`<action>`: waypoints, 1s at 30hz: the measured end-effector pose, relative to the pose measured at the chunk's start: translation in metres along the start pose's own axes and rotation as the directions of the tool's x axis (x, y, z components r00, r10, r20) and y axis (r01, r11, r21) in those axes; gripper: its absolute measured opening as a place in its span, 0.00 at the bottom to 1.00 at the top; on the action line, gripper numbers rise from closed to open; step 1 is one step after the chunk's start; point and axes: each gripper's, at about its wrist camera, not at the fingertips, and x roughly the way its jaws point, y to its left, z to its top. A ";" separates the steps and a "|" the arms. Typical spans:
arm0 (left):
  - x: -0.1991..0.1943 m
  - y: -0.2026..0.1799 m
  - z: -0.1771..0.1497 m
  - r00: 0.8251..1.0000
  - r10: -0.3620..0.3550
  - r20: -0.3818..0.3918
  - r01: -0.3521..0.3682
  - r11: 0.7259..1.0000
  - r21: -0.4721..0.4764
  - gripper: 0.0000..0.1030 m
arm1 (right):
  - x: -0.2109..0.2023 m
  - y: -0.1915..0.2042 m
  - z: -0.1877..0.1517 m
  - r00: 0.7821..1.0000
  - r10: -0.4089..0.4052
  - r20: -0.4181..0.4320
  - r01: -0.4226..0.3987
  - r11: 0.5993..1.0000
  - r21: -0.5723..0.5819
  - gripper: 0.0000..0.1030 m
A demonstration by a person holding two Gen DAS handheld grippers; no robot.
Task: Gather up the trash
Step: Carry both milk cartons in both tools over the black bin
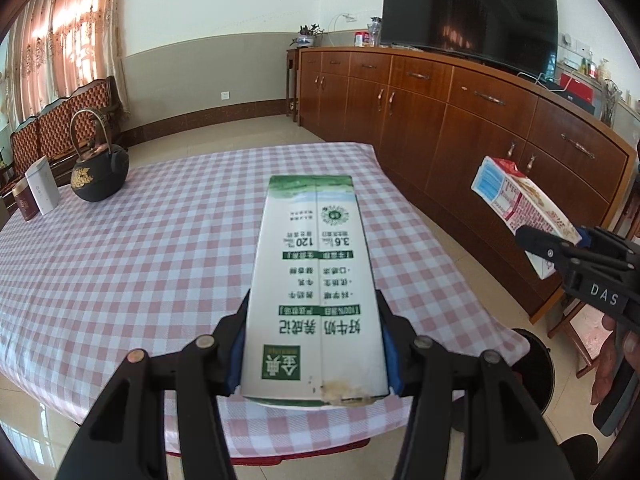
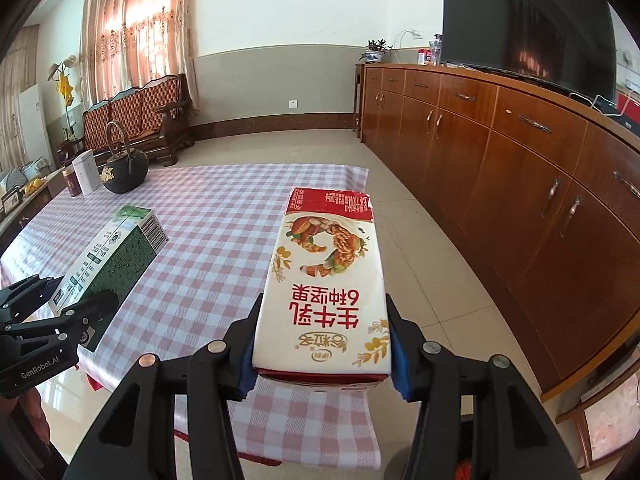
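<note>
My left gripper (image 1: 314,344) is shut on a green-and-white milk carton (image 1: 316,280), held lengthwise above the pink checked table (image 1: 120,264). The same green carton (image 2: 108,256) shows at the left of the right wrist view, in the left gripper (image 2: 60,308). A red-and-white milk carton (image 2: 326,280) is clamped in my right gripper (image 2: 324,344), over the table's right edge. In the left wrist view that red carton (image 1: 520,204) hangs at the right, off the table, held by the right gripper (image 1: 568,248).
A black teapot (image 1: 100,172), a white box (image 1: 42,186) and a dark red tin (image 1: 24,202) stand at the table's far left. A long wooden sideboard (image 1: 460,128) with a TV (image 1: 468,12) runs along the right. A dark round bin (image 1: 532,368) sits below the table's right corner.
</note>
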 end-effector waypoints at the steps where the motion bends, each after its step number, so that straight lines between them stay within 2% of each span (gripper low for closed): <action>1: -0.003 -0.006 -0.001 1.000 -0.015 -0.001 0.015 1.000 0.001 0.53 | -0.008 -0.005 -0.004 1.000 -0.010 0.000 0.010 1.000 0.001 0.52; 13: -0.014 -0.095 -0.011 0.986 -0.169 -0.005 0.168 0.978 0.122 0.53 | -0.075 -0.074 -0.053 0.989 -0.148 -0.015 0.149 0.986 0.077 0.52; 19: -0.008 -0.145 -0.022 0.969 -0.244 -0.041 0.248 0.952 0.182 0.53 | -0.094 -0.110 -0.081 0.975 -0.216 -0.044 0.219 0.970 0.103 0.52; 30: 0.008 -0.214 -0.042 0.937 -0.326 -0.126 0.348 0.902 0.254 0.53 | -0.111 -0.168 -0.128 0.951 -0.288 -0.109 0.303 0.937 0.171 0.53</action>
